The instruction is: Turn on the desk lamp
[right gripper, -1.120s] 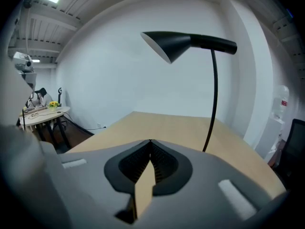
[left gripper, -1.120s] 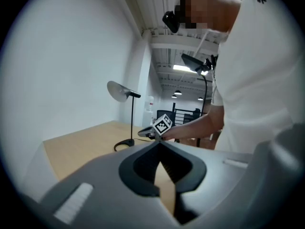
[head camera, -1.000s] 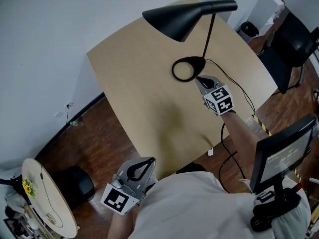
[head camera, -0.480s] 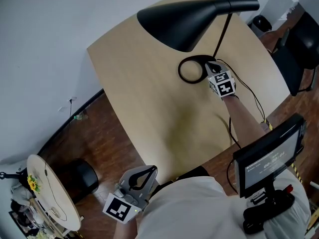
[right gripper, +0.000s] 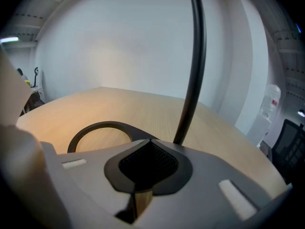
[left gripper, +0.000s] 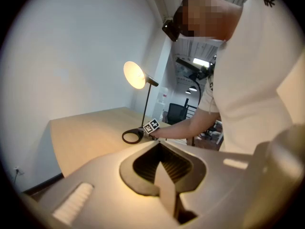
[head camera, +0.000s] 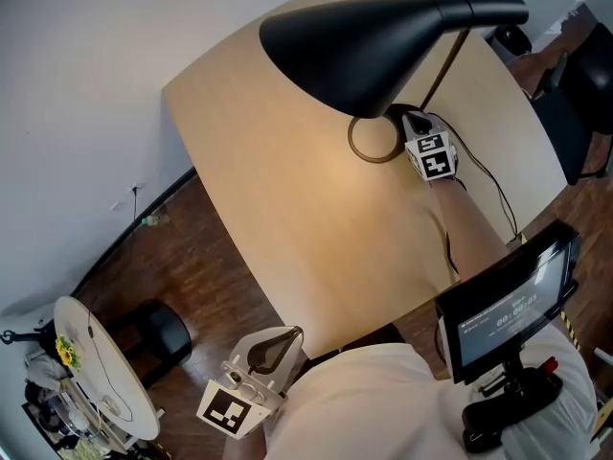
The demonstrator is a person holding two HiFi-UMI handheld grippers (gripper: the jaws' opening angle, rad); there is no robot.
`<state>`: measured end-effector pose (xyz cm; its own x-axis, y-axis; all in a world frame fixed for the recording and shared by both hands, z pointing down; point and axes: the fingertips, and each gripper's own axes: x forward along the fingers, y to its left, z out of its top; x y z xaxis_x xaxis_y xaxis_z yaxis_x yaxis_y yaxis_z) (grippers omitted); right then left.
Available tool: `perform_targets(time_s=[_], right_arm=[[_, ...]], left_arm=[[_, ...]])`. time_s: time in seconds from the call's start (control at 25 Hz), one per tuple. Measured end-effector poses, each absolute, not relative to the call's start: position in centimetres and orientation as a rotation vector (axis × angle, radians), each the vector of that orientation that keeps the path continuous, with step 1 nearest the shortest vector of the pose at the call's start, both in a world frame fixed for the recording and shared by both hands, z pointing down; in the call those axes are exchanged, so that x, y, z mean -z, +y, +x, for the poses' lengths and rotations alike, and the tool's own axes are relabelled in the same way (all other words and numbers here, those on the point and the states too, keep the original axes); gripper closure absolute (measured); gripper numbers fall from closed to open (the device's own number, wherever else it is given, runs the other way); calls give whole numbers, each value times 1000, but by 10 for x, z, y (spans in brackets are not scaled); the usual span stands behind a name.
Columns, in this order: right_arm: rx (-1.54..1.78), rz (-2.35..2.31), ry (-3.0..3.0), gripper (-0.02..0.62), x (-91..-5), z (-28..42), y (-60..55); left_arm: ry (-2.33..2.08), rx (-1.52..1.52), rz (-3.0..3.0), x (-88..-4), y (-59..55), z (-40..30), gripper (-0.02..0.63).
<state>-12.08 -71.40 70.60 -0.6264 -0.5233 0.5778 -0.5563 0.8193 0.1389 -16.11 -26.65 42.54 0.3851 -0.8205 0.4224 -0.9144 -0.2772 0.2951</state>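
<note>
**Q:** Pale wooden table [head camera: 278, 171] against a white wall, fine. Where is the desk lamp [head camera: 374, 41]?

**A:** Right at the right gripper [head camera: 412, 121]. The stem rises just beyond its tips, a little to their right. The black ring base [head camera: 369, 149] lies on the wood just ahead and to their left, and the shade hangs overhead. The bulb is glowing, with warm light pooled on the wood around the ring.

**Q:** And the jaws?

**A:** The right pair are pressed together with nothing between them, tips down at the base where ring and stem meet. The left gripper [head camera: 287, 338] is also closed and empty. It is held off the table's near edge beside the person's torso, well apart from the lamp.

**Q:** Any containers?

**A:** One dark bin [head camera: 508, 38] on the floor beyond the right gripper, past the table's far side. It is half hidden by the shade, so I cannot tell what is in it. A black cord [head camera: 488, 185] trails back past the right wrist.
</note>
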Motion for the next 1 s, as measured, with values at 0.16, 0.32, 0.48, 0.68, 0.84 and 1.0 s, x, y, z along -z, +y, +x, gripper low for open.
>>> perform_targets(time_s=[0.16,0.32,0.48,0.68,0.84,1.0], right_arm=[[-86,787,-2392,592,-711,-118,-718],[-94,786,-2391,592,-706,-117,-720],[-53,776,-2425,592,-689,-120,-700],[-45,744,-2505,592,-638,-118,-620],[-50,719,-2543,592,-608,-103,-535],[35,645,-2593,592,-569,-89,-425]], left_arm=[[-1487,-253,2158,-425,-267,-162,589],[-1481,-269,2176,-425,-267,-162,589],[-1476,-296,2204,-428,-260,-164,589],[-1464,-289,2295,-416,-226,-164,589],[-1448,-237,2377,-407,-192,-159,589],[-1428,-199,2466,-402,-143,-159,589]])
